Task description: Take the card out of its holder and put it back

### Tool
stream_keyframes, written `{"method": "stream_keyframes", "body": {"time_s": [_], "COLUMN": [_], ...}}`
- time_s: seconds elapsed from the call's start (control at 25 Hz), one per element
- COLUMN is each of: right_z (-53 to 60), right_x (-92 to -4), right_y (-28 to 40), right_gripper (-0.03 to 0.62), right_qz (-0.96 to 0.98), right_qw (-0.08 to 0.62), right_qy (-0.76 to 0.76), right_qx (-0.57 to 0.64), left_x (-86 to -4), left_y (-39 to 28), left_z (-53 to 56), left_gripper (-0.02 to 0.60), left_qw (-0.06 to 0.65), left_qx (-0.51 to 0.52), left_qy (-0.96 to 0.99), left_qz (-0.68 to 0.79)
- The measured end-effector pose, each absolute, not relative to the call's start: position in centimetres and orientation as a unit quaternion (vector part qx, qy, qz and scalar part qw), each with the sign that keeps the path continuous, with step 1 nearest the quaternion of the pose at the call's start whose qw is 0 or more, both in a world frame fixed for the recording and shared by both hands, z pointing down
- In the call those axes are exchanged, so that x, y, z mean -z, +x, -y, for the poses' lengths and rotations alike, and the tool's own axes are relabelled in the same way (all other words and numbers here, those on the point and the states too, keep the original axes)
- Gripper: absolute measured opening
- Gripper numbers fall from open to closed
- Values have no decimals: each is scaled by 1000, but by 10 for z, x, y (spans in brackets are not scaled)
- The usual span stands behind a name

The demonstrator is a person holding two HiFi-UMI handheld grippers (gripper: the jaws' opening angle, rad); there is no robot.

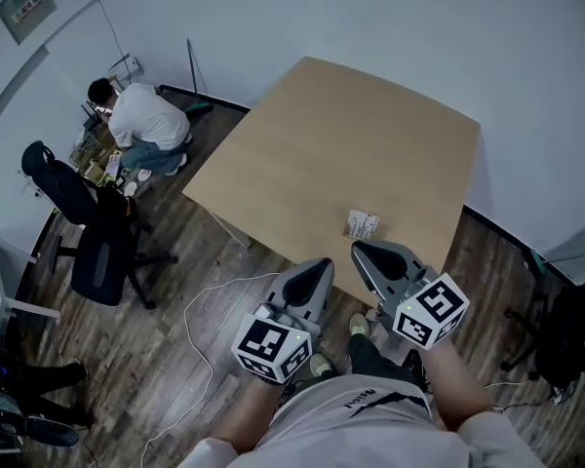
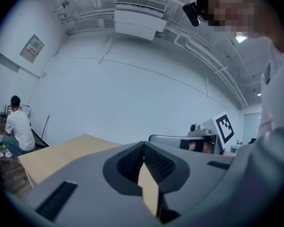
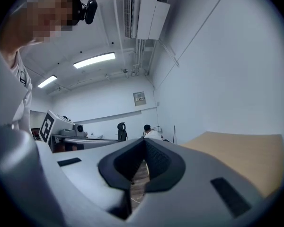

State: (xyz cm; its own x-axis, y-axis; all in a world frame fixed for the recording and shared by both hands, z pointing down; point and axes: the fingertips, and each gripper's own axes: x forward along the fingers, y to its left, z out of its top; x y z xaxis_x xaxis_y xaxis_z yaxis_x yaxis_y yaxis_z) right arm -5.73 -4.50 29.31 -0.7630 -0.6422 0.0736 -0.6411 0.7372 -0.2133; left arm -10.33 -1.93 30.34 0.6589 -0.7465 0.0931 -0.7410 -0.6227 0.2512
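The card in its holder [image 1: 362, 224] is a small white and tan item near the front edge of the light wooden table [image 1: 341, 144]. My left gripper [image 1: 321, 264] hangs just off that edge, below and left of the holder, its jaws shut with nothing between them. To its right, my right gripper [image 1: 359, 250] points at the edge just below the holder, also shut and empty. In the left gripper view the left gripper [image 2: 144, 146] has its tips meeting, with the table [image 2: 61, 155] beyond. The right gripper view shows the right gripper [image 3: 143, 144] likewise closed, with the table [image 3: 241, 150] at the right.
A person in a white shirt [image 1: 146, 120] crouches on the floor at the far left by a black office chair [image 1: 93, 232]. A white cable [image 1: 203, 305] trails over the wooden floor. Another dark chair [image 1: 561, 334] stands at the right. White walls lie behind the table.
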Motion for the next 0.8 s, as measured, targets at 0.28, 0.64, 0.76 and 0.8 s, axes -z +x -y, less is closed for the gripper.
{"method": "stream_keyframes", "body": {"time_s": [0.28, 0.64, 0.76, 0.8], "right_z": [35, 29, 30, 30], "right_x": [-289, -288, -288, -288], "right_y": [-62, -57, -54, -54], "right_gripper": [12, 12, 12, 12], "right_qz": [-931, -932, -932, -932], "right_qw": [5, 0, 0, 0], "right_qy": [-350, -351, -351, -351], "right_qx": [105, 95, 93, 92], "left_x": [-294, -294, -294, -293], "left_y": [-106, -99, -97, -96], "left_z": [13, 9, 10, 11], "left_gripper": [12, 12, 12, 12], "left_qw": [126, 129, 129, 128], "left_qx": [15, 21, 23, 24], "left_qy": [904, 905, 905, 905], "left_qz": [409, 405, 405, 405]}}
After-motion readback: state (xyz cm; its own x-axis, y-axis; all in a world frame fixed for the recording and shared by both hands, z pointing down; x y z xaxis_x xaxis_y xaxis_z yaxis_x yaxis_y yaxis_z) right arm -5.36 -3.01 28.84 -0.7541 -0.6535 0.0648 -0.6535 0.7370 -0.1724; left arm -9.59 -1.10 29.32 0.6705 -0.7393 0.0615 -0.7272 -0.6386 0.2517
